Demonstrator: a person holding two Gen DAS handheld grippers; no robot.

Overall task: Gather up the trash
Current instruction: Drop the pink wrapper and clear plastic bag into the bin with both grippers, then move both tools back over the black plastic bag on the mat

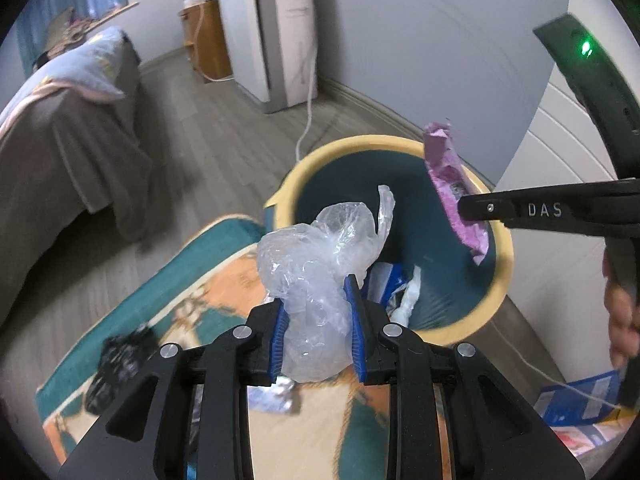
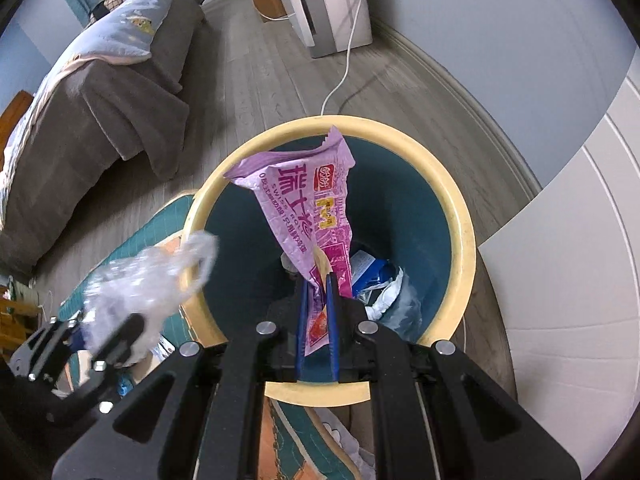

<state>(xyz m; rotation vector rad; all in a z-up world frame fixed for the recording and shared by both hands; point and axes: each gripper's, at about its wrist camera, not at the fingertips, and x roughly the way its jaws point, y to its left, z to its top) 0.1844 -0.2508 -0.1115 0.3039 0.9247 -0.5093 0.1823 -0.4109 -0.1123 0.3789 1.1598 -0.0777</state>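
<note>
The black crumpled thing (image 1: 120,364) lying on the patterned rug (image 1: 224,276) is smeared by motion and cannot be identified, and the scraps under the left tool (image 1: 319,300) are mostly covered by its frame. The bottom of the bin (image 2: 464,240) is only partly visible in either view: blue and white wrappers (image 2: 380,280) lie there, too tangled to count. The left wrist view shows the left tool clenched on a clear plastic bag (image 1: 320,264), its blue pads pressing the bag from both sides, held just short of the bin's near rim; it alone shows part of the person's hand (image 1: 622,320) at the right edge and a blue packet (image 1: 580,398) on the floor, cut off by the frame. The right wrist view alone shows the printed face of the purple snack wrapper (image 2: 304,200), which the right tool (image 2: 318,296) grips with jaws pressed tight, hanging directly over the bin's opening; the left view sees that wrapper only edge-on. In the right view the plastic bag is a blur at the bin's left rim. Countable: two tools, one bin, one plastic bag, one purple wrapper, one bed (image 2: 100,80), one white appliance (image 1: 276,32) with a cord (image 2: 344,68) trailing toward the bin.
</note>
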